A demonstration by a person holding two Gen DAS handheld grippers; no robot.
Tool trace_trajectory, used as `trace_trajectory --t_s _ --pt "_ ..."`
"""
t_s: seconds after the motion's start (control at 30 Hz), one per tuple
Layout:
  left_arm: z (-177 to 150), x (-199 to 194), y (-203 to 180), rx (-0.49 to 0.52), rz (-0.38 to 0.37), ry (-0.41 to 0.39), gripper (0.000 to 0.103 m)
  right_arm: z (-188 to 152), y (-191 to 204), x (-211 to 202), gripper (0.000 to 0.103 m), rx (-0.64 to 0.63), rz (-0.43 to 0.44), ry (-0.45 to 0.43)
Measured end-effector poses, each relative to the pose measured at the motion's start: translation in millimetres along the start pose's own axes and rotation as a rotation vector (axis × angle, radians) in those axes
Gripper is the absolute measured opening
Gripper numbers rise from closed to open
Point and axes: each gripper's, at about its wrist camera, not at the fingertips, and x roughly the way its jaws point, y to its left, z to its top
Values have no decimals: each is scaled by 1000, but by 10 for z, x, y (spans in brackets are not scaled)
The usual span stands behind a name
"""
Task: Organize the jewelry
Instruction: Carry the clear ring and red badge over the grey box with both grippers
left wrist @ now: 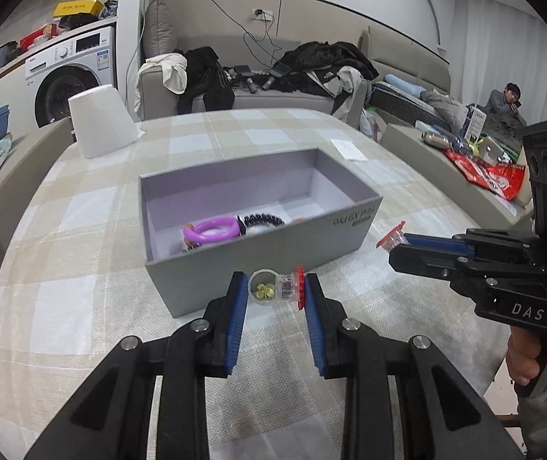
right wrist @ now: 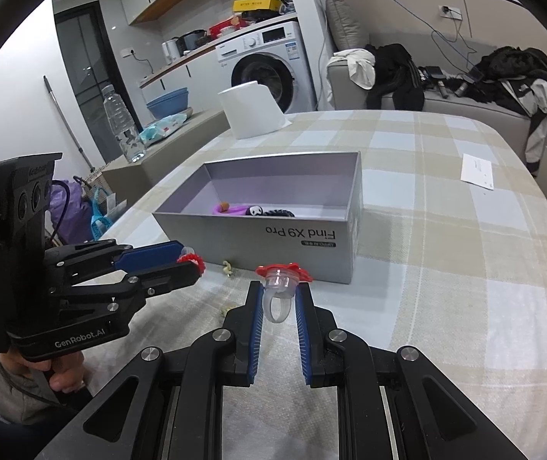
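In the left wrist view my left gripper (left wrist: 277,283) is shut on a clear plastic ring with a red top (left wrist: 290,287), held sideways just in front of the grey box (left wrist: 258,257). A small yellow piece (left wrist: 265,290) shows through the ring's band. In the box lie a purple bracelet (left wrist: 212,230) and a black coiled band (left wrist: 263,220). My right gripper (right wrist: 279,287) is shut on a second clear ring with a red flower top (right wrist: 278,281), upright, near the box's front wall (right wrist: 273,257). The left gripper (right wrist: 193,258) is at the left of that view, and a yellow bit (right wrist: 228,267) lies on the cloth.
The box stands on a table with a checked cloth (left wrist: 81,268). A white paper roll (left wrist: 101,122) stands at the far left edge, and a white card (left wrist: 348,149) lies behind the box. A water bottle (right wrist: 122,126) stands on a bench beside the table. A person sits far off at the right.
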Motion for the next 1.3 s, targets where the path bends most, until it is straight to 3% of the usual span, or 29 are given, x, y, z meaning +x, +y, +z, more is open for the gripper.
trace_trajectory --t_s 0.6,0.8,1.0,1.3 --pt "606 -299 283 -78 55 -184 24 717 -27 -264 16 18 3 -157" --pt "581 -135 347 -91 63 -168 24 801 -110 -157 16 43 21 -182" --pt "507 4 307 -60 92 -139 24 716 -173 110 16 58 21 -125" --pt "446 89 347 -60 123 -106 24 657 -193 171 16 69 21 -104"
